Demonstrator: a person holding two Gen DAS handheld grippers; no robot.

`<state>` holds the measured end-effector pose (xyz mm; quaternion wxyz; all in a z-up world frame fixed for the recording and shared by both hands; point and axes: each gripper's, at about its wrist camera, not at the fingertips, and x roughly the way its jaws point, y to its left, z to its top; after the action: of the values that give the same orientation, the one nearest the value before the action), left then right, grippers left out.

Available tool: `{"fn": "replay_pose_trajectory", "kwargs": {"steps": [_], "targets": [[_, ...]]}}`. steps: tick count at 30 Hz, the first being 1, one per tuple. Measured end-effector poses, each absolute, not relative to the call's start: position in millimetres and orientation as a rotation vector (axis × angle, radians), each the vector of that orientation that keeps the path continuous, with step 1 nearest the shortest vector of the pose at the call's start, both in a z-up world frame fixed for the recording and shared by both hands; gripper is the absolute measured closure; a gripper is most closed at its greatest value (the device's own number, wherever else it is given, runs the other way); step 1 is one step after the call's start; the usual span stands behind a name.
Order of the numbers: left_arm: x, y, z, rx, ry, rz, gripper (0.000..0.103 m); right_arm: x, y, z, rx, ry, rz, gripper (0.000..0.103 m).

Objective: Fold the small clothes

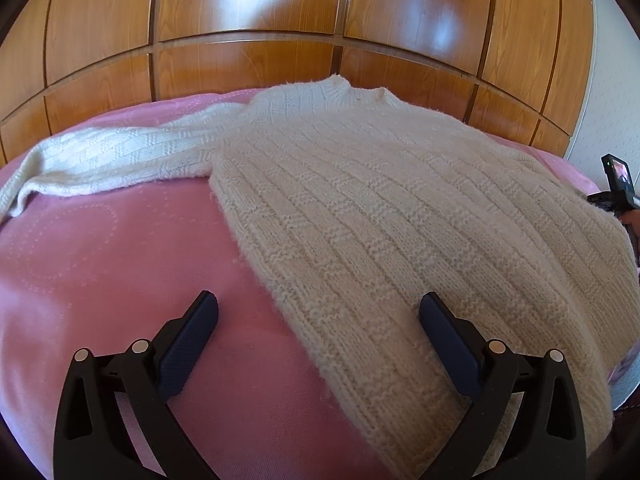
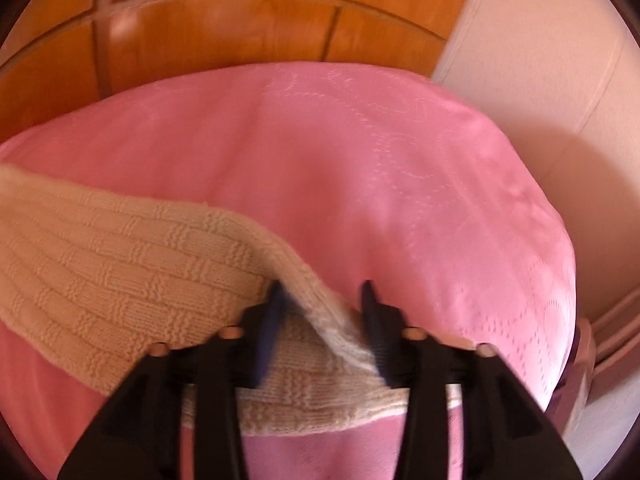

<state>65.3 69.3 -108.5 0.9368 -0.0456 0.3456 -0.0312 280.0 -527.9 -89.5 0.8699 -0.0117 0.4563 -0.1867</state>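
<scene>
A cream knitted sweater [image 1: 380, 208] lies flat on a pink bedspread [image 1: 100, 280], collar at the far side, one sleeve [image 1: 112, 156] stretched out to the left. My left gripper [image 1: 319, 314] is open above the sweater's near left edge, one finger over the pink cover, the other over the knit. In the right wrist view my right gripper [image 2: 322, 300] is partly open with a fold of the sweater's sleeve [image 2: 120, 264] raised between its fingers; the view is blurred and I cannot see a firm pinch. The right gripper also shows at the right edge of the left wrist view [image 1: 618, 184].
A glossy wooden panelled wardrobe [image 1: 280, 20] stands right behind the bed. A white wall [image 2: 540, 60] is at the right, past the bed's right edge [image 2: 560, 280].
</scene>
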Motion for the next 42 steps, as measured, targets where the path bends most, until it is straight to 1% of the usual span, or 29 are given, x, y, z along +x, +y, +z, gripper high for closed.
{"fn": "replay_pose_trajectory", "kwargs": {"steps": [2, 6, 8, 9, 10, 11, 13, 14, 18, 21, 22, 23, 24, 25, 26, 27, 28, 32, 36, 37, 38, 40, 42], "targets": [[65.3, 69.7, -108.4, -0.096, 0.704, -0.065, 0.004, 264.0, -529.1, -77.7, 0.043, 0.909, -0.388, 0.039], [66.0, 68.2, -105.1, -0.097, 0.722, -0.052, 0.004, 209.5, -506.4, -39.6, 0.166, 0.78, -0.241, 0.04], [60.6, 68.5, -101.1, -0.131, 0.723, -0.049, 0.005, 178.9, -482.0, -25.1, 0.237, 0.762, -0.043, 0.043], [56.8, 68.6, -99.4, -0.15, 0.722, -0.059, 0.007, 165.3, -472.4, -21.2, 0.266, 0.764, 0.034, 0.044], [50.2, 68.1, -96.3, -0.175, 0.721, -0.077, 0.014, 153.1, -462.8, -19.1, 0.296, 0.774, 0.112, 0.044], [46.0, 67.1, -94.7, -0.186, 0.724, -0.096, 0.022, 136.9, -448.6, -19.2, 0.33, 0.799, 0.217, 0.045], [33.7, 64.7, -92.4, -0.226, 0.752, -0.172, 0.029, 115.9, -428.6, -22.8, 0.34, 0.831, 0.314, 0.045], [28.4, 63.7, -92.0, -0.251, 0.765, -0.212, 0.03, 104.2, -416.8, -27.4, 0.332, 0.853, 0.347, 0.045], [12.0, 61.9, -96.5, -0.338, 0.821, -0.368, 0.03, 78.4, -391.9, -49.6, 0.335, 0.92, 0.372, 0.047], [10.7, 59.4, -98.3, -0.385, 0.84, -0.451, 0.03, 76.4, -388.8, -71.7, 0.439, 0.97, 0.416, 0.05], [11.5, 56.1, -99.6, -0.406, 0.854, -0.496, 0.03, 72.4, -387.9, -74.0, 0.465, 0.965, 0.422, 0.052], [11.6, 50.7, -100.0, -0.402, 0.865, -0.518, 0.03, 70.0, -385.7, -76.3, 0.483, 0.954, 0.43, 0.068], [10.7, 45.8, -98.5, -0.385, 0.866, -0.525, 0.03, 70.2, -382.7, -76.9, 0.51, 0.962, 0.465, 0.089], [9.8, 38.9, -96.6, -0.366, 0.868, -0.544, 0.036, 67.0, -377.8, -77.7, 0.522, 0.972, 0.484, 0.096], [9.4, 34.0, -95.2, -0.355, 0.873, -0.561, 0.067, 66.7, -378.2, -74.3, 0.526, 0.978, 0.489, 0.096], [9.5, 28.5, -92.9, -0.324, 0.887, -0.559, 0.081, 65.8, -376.5, -70.7, 0.523, 0.976, 0.492, 0.096], [11.0, 28.7, -91.3, -0.324, 0.902, -0.553, 0.091, 65.7, -377.3, -65.1, 0.522, 0.965, 0.502, 0.096], [13.0, 64.1, -72.2, -0.503, 0.883, -0.543, 0.094, 55.5, -392.9, -32.7, 0.563, 0.872, 0.534, 0.097], [-2.1, 111.0, -41.4, -0.575, 0.812, -0.484, 0.095, 38.4, -419.3, -4.6, 0.594, 0.809, 0.524, 0.098], [-7.5, 118.7, -37.4, -0.582, 0.805, -0.479, 0.095, 34.1, -424.4, -2.9, 0.598, 0.805, 0.52, 0.099], [-12.1, 124.0, -35.8, -0.585, 0.803, -0.473, 0.095, 30.6, -428.5, -3.3, 0.597, 0.807, 0.515, 0.103], [-16.0, 125.5, -44.1, -0.566, 0.838, -0.457, 0.095, 26.7, -431.3, -11.7, 0.596, 0.82, 0.5, 0.103], [-16.4, 119.9, -64.8, -0.524, 0.92, -0.441, 0.095, 26.5, -435.2, -33.4, 0.62, 0.881, 0.461, 0.103]]}}
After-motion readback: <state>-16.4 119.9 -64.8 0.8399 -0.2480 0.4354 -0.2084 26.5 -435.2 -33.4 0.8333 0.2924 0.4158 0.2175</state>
